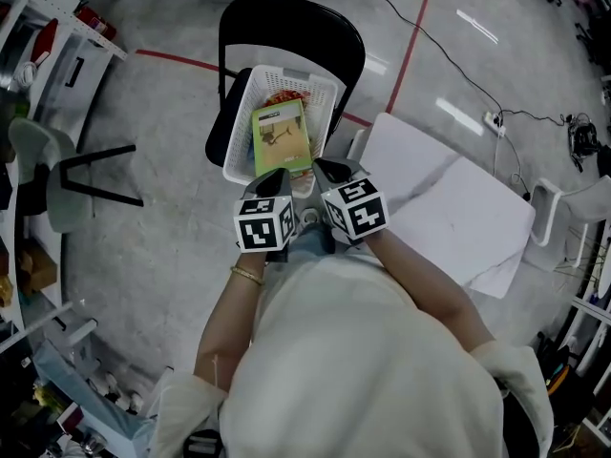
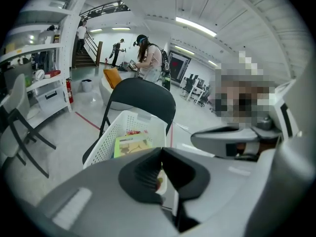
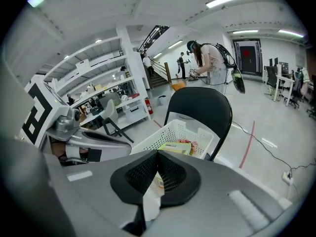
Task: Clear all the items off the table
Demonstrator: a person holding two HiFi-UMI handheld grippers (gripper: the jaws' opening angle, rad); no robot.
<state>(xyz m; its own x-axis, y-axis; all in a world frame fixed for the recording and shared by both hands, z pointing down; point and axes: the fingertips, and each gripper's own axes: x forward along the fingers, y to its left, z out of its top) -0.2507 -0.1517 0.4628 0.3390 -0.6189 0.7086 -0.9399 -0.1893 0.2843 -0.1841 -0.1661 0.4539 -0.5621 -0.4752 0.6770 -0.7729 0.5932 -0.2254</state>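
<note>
Left gripper: jaws closed, pinching the edge of a thin white packet. Right gripper, just beside it: jaws also closed on that packet. Packet hangs over the near rim of the basket at 12 o'clock, on a black chair; green box inside. White table at 3 o'clock.

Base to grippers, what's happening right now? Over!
Left gripper, right gripper: jaws shut on a white packet. Packet at the basket near rim. Nothing blocking.
</note>
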